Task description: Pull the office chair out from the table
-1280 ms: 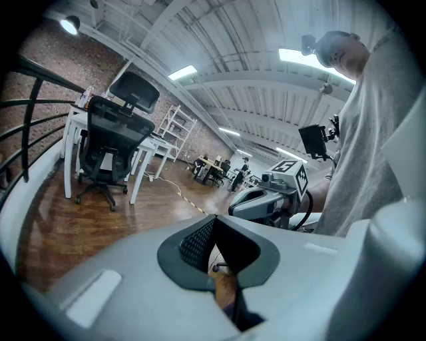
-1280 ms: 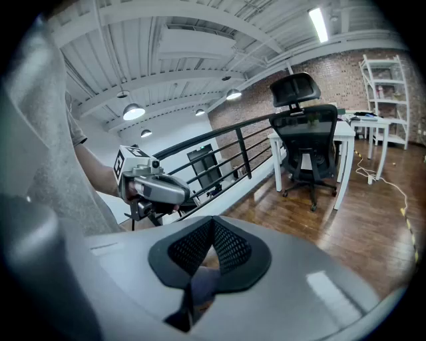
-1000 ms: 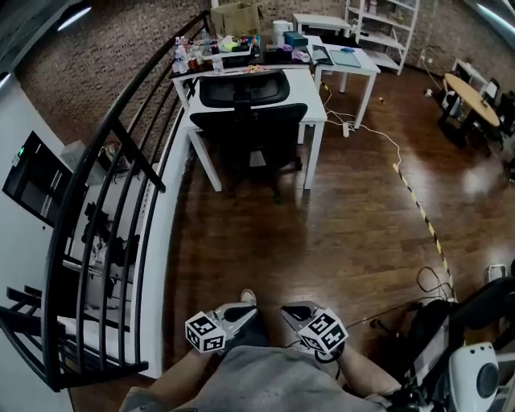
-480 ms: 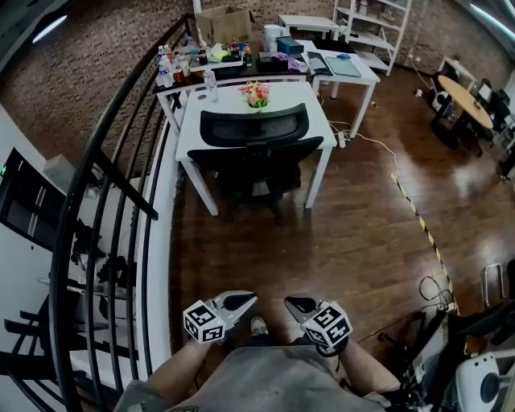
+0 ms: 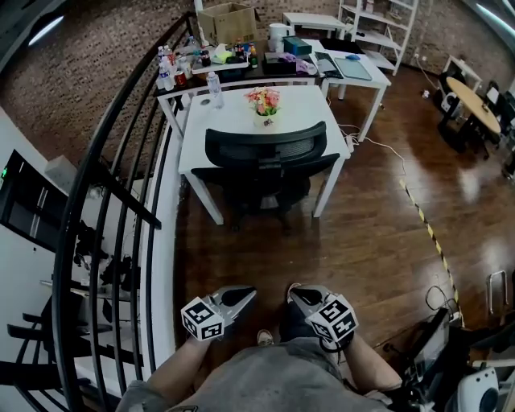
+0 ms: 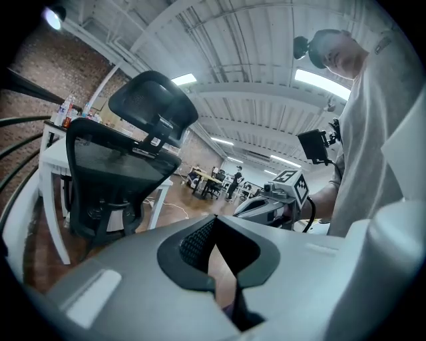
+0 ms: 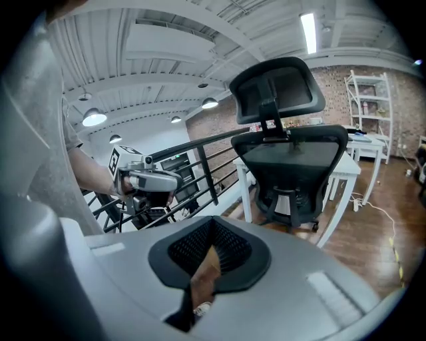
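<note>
Office chair [image 5: 265, 161]: seat tucked under white bench [image 5: 229, 121], backrest toward viewer, well ahead of both grippers. Probably heavy, stiff-framed, free-rolling; mesh back likely yields. Suggested hold: top rim of backrest. Left gripper [image 5: 248, 295], right gripper [image 5: 296, 299]: fingers closed together, empty.

Place: open loft office.
Centre: white desk [image 5: 233, 109], mesh office chair [image 5: 265, 145].
Top: brick wall [image 5: 96, 56], shelving [image 5: 378, 20].
Left: black railing [image 5: 80, 193].
</note>
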`<act>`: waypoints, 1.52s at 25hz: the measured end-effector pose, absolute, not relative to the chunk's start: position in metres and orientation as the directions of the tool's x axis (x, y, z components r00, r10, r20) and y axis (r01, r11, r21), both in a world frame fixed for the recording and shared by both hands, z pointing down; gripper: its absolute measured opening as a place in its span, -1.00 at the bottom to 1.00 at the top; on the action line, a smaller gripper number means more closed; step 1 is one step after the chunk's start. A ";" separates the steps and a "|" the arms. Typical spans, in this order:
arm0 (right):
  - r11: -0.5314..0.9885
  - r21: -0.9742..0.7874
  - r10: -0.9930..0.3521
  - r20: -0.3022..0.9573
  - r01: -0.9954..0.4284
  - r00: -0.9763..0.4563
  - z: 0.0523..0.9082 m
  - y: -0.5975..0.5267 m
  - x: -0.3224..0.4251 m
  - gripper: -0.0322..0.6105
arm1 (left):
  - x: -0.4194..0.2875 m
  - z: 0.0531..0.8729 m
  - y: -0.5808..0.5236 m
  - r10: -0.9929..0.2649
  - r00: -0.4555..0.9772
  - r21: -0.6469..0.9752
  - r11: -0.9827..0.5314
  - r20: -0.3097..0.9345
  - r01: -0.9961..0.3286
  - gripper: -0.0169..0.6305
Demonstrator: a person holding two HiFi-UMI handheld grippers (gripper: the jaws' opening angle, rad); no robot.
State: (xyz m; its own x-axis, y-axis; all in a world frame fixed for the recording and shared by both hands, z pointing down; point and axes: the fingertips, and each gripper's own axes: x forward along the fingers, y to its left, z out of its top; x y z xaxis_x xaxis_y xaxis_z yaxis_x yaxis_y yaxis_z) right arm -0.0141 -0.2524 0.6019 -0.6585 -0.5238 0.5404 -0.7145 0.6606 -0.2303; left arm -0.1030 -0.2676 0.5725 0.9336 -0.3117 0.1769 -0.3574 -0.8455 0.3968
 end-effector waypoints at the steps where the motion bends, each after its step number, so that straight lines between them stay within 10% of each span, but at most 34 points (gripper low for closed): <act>1: 0.667 -0.224 -0.525 0.536 -0.711 -0.661 0.601 -0.265 -0.011 -0.88 | -0.103 0.571 -0.281 -0.327 0.929 0.390 -0.843 0.173 -0.370 -0.94; 32: 0.648 0.112 -0.751 0.261 -0.754 -0.606 0.428 -0.569 0.115 -0.88 | -0.135 0.404 -0.563 -0.631 0.774 -0.041 -0.776 0.047 -0.629 -0.93; 38: 0.636 0.126 -0.760 0.270 -0.761 -0.591 0.416 -0.586 0.149 -0.42 | -0.194 0.406 -0.600 -0.691 0.718 -0.094 -0.723 0.084 -0.684 -0.45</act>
State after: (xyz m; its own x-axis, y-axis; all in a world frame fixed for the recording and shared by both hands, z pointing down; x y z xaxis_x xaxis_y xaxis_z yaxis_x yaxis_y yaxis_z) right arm 0.1487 -0.5864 0.4164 -0.5911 -0.7601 0.2698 -0.7610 0.6364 0.1260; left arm -0.1943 -0.6000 0.4060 0.7184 -0.6906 0.0837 -0.6842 -0.7232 -0.0942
